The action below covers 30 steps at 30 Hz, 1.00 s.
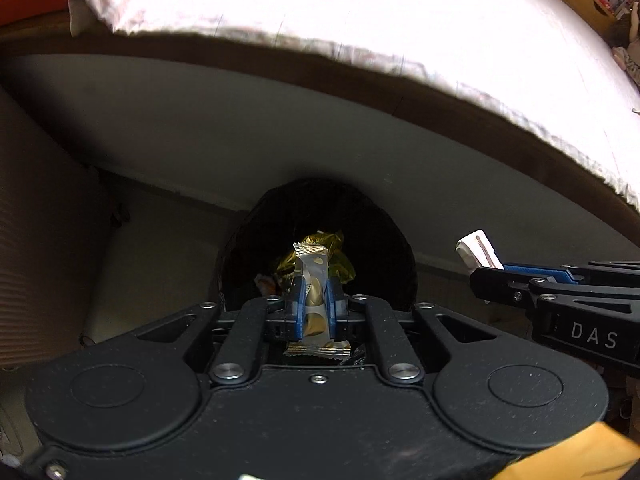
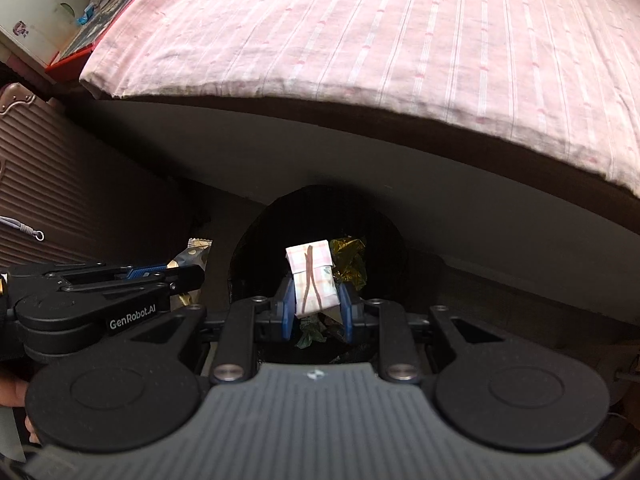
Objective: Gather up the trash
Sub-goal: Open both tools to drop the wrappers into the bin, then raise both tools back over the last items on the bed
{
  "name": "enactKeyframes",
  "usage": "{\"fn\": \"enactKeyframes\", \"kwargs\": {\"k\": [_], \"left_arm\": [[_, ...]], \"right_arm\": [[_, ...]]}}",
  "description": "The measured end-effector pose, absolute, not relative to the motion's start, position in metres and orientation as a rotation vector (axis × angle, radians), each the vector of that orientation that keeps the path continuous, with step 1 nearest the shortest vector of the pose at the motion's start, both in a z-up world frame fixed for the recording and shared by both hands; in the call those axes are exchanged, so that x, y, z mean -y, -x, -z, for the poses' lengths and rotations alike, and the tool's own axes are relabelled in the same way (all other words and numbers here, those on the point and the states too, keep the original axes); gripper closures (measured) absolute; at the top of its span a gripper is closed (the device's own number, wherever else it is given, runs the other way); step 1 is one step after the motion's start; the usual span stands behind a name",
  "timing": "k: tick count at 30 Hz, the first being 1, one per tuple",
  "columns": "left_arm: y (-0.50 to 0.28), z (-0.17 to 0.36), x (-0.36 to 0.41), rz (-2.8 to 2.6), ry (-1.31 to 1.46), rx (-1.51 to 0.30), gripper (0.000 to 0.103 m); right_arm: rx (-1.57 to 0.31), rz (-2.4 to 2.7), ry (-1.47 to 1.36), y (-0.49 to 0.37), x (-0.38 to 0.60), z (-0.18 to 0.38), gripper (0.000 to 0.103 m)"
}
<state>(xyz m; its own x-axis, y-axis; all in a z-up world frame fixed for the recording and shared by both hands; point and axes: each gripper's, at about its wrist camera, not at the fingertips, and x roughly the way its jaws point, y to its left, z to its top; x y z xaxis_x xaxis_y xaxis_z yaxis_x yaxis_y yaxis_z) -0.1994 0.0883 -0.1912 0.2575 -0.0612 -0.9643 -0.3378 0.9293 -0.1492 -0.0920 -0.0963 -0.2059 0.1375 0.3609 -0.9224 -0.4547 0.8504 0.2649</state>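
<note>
So the bed with its pink striped sheet is taking up the whole top of both views, and a ribbed pink suitcase is sitting off to the left. Down below, a black-lined trash bin is standing against the bed base with a gold foil wrapper already lying inside. Both tools are hanging over it pointing steeply down. The left gripper is pinching a silver snack wrapper with gold dots, pads squeezed onto it. The right gripper is clamping a small folded pink checked packet, right above the bin's mouth.
</note>
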Motion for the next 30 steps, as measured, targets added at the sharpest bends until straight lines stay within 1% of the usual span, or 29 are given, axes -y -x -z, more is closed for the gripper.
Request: {"fn": "enactKeyframes", "kwargs": {"k": [6,8,9,11,12,13,14,15,19,30], "left_arm": [[0.198,0.203,-0.084,-0.200,0.359,-1.330,0.092],[0.196,0.204,-0.085,-0.200,0.363,-1.333,0.090],[0.196,0.205,-0.085,-0.200,0.366,-1.332,0.088],[0.197,0.204,-0.086,-0.204,0.372,-1.327,0.084],[0.198,0.204,-0.085,-0.204,0.375,-1.325,0.079],[0.198,0.203,-0.085,-0.205,0.375,-1.325,0.070],[0.199,0.202,-0.086,-0.207,0.371,-1.323,0.066],[0.199,0.201,-0.085,-0.211,0.362,-1.320,0.063],[0.199,0.195,-0.082,-0.225,0.334,-1.309,0.057],[0.198,0.172,-0.081,-0.231,0.301,-1.257,0.051]], "right_arm": [[-1.326,-0.594,0.090,0.091,0.094,0.220,0.073],[-1.331,-0.595,0.088,0.091,0.094,0.222,0.073],[-1.330,-0.596,0.085,0.091,0.093,0.223,0.069],[-1.322,-0.594,0.082,0.090,0.091,0.223,0.068],[-1.319,-0.593,0.081,0.090,0.091,0.223,0.060],[-1.317,-0.592,0.079,0.090,0.091,0.222,0.056],[-1.315,-0.592,0.074,0.090,0.092,0.222,0.053],[-1.315,-0.591,0.070,0.090,0.092,0.222,0.053],[-1.309,-0.588,0.064,0.090,0.094,0.218,0.052],[-1.270,-0.587,0.048,0.091,0.106,0.198,0.047]]}}
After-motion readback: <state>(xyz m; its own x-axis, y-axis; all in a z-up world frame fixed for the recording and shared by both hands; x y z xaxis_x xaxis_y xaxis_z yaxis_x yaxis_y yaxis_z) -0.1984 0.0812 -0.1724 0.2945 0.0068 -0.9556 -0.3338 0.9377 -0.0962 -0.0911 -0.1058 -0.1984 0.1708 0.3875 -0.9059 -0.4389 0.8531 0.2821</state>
